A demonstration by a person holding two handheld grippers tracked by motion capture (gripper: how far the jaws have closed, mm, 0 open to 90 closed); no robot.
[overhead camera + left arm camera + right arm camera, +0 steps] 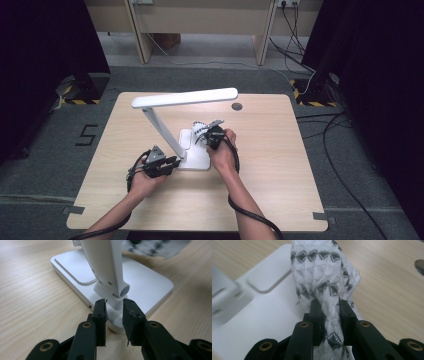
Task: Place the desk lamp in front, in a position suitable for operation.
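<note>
Lamp arm btwn cloth, left fingers

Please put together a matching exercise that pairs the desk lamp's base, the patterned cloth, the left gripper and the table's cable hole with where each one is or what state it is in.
Things:
1. lamp base
2. patterned cloth
3. left gripper
4. cable hole

Places or states:
A. pinched between the right gripper's jaws
B. near the table's far edge
C. flat on the table, white, with a ribbed panel
D. jaws on either side of the lamp arm's hinge foot

Pairs: 1-C, 2-A, 3-D, 4-B
</note>
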